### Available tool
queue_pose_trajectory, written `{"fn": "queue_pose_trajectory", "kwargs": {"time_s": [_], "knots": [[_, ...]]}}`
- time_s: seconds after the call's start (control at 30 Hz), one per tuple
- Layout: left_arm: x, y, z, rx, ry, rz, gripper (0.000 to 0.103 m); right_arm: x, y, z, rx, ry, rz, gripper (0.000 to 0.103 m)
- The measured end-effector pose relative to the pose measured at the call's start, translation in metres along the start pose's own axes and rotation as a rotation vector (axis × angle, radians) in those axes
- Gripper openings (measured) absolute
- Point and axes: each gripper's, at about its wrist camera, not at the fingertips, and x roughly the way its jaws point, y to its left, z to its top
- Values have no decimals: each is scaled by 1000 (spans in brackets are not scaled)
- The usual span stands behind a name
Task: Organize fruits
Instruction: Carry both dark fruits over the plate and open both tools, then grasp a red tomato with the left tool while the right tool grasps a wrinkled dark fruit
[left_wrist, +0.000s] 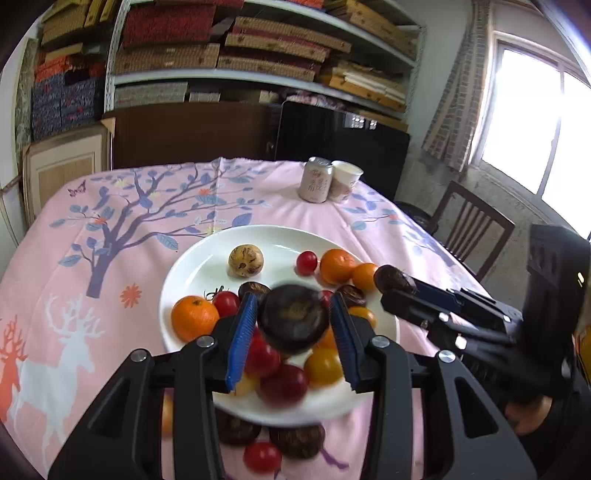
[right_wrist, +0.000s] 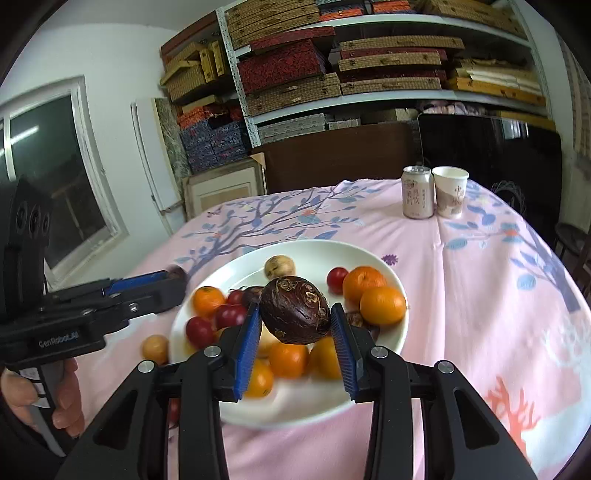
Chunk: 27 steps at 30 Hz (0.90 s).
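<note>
Left wrist view is showing the left tongs (left_wrist: 293, 321) clamping a dark brown fruit (left_wrist: 293, 318) mid-frame, over a white plate (left_wrist: 192, 266) holding oranges and cherry tomatoes. Only here, fruits are lying on the worktop (left_wrist: 55, 258) below the plate. Right tongs (right_wrist: 294, 320) are gripping another dark fruit (right_wrist: 295, 310).

Table (right_wrist: 480, 302) under pink tree-and-deer cloth carries white plate (right_wrist: 397, 332), drink can (right_wrist: 417, 192) touching paper cup (right_wrist: 448, 192) at far edge, loose fruits (left_wrist: 262, 456) by plate's near rim
</note>
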Motion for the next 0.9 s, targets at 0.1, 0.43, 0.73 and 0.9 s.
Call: {"fn": "queue_pose_trajectory", "kwargs": {"time_s": [0.1,0.43,0.73,0.9], "knots": [[22,8,6,-38,30,23,50,21,3,1,-51,12,-42,47],[-19,6,-52,95,46,66,67,-11,-11,-18,-11,2,-2,56],[-19,-12,-110,269,185,139,60,-25,-6,-36,-5,17,-6,58],[-10,-4,-111,232,227,112,30,-28,-14,-40,25,17,-15,58]]}}
